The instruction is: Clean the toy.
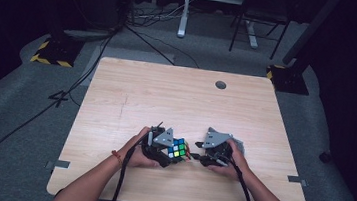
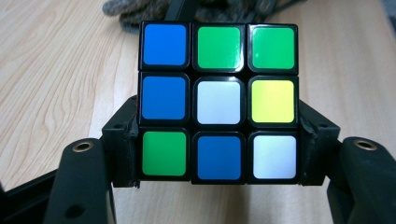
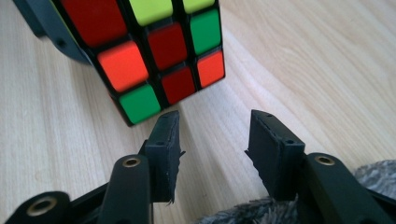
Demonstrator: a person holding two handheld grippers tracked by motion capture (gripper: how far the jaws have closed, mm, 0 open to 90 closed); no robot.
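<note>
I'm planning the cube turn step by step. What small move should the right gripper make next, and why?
Probably ease the right gripper forward until its open jaws straddle the near layer of the cube. The left gripper is already shut on the cube's lower layer, holding it over the table, while the right jaws stand apart just short of the cube, with nothing between them.
</note>
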